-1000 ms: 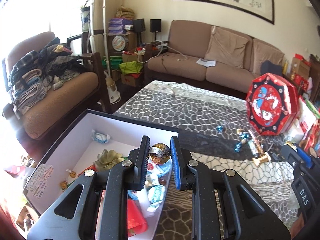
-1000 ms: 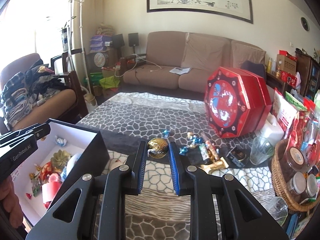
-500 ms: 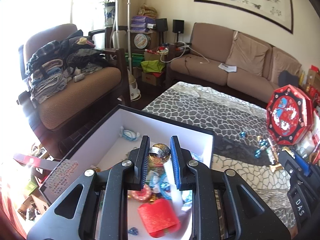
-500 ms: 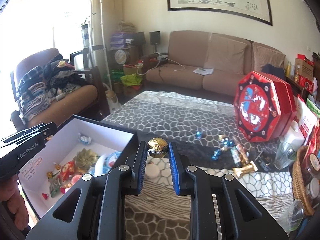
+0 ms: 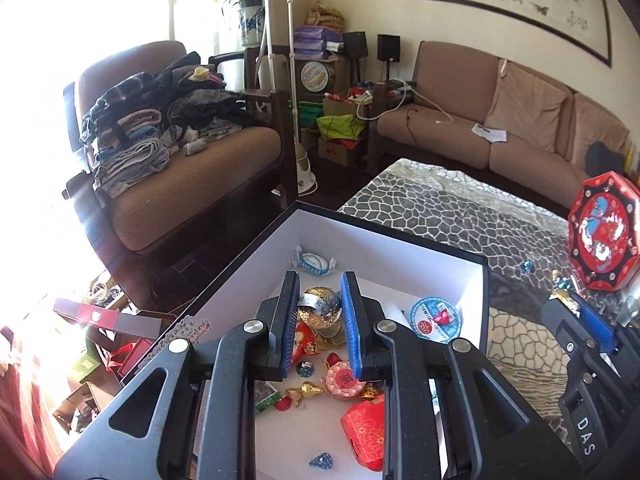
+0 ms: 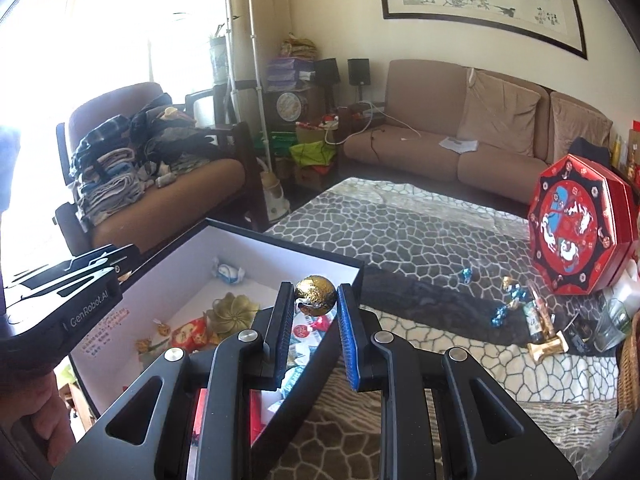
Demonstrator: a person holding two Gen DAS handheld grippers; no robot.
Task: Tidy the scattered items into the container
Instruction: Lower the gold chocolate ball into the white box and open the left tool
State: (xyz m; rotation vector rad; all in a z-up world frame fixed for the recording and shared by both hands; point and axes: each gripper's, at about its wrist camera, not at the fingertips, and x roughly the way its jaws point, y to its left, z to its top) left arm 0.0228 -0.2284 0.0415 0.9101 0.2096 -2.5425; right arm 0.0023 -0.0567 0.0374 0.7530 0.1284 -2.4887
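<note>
Both grippers over the box, each with a gold ball.

Your left gripper [image 5: 319,312] clamps a gold foil ball [image 5: 320,307] above the white-lined box [image 5: 384,240]; your right gripper [image 6: 315,302] pinches another gold ball [image 6: 315,290] over the box rim [image 6: 288,245].

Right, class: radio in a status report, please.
Left gripper and right gripper each shut on a gold ball. Both over the box. Nothing in the way.

wrist views, near, sharing box [image 5: 476,280]

Left gripper [image 5: 319,310] pinches a gold foil ball [image 5: 320,307] over the white-lined box [image 5: 400,240] — wrapped sweets and a red packet [image 5: 362,430] lie inside
</note>
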